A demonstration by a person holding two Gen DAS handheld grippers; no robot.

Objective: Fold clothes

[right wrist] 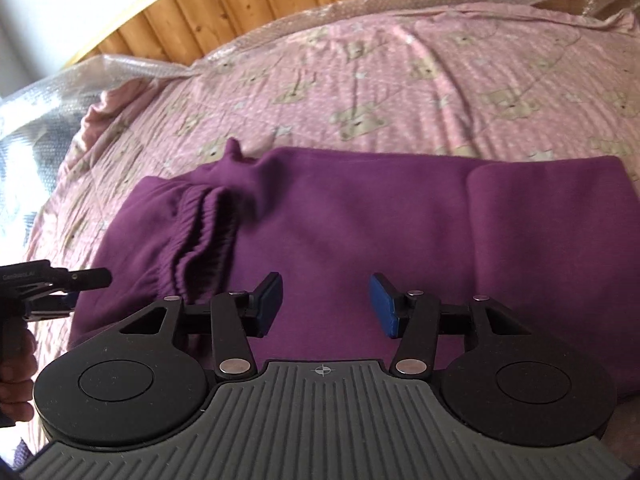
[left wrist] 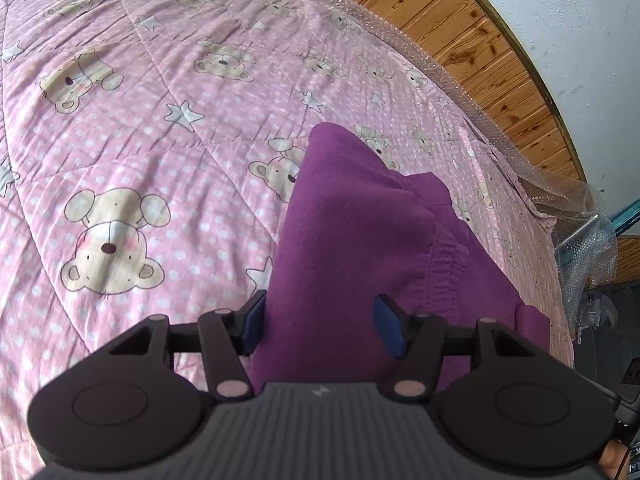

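A purple garment (right wrist: 360, 216) was seen lying on the bed, spread across a pink quilt (left wrist: 140, 140) printed with bears, stars and white dots. It appeared to be soft trousers: a gathered elastic waistband (right wrist: 204, 232) was bunched at its left side in the right wrist view, and a folded-over layer (right wrist: 548, 216) was laid across its right end. In the left wrist view the same garment (left wrist: 352, 240) was shown running away from the camera, with the ribbed waistband (left wrist: 444, 268) on its right side and a small flap of cloth (left wrist: 534, 324) near the bed's edge.

The right gripper (right wrist: 326, 304) was held low over the middle of the garment, its blue-padded jaws spread apart with only cloth visible beneath the gap; nothing was pinched. The left gripper (left wrist: 320, 322) was held over the near end of the garment, its jaws likewise spread wide, with the purple fabric lying between and below the pads; whether the pads touched the cloth could not be told. In the right wrist view the left gripper (right wrist: 68, 282) was also seen at the left edge, beside the waistband end, held by a hand (right wrist: 16, 376). Pale lettering was carried on its black body, but it was too blurred to be read.

Bubble wrap (right wrist: 280, 24) was laid along the far edge of the quilt. Behind it a wooden headboard (left wrist: 480, 48) of knotty planks was seen, and beyond that a white wall (left wrist: 580, 20).
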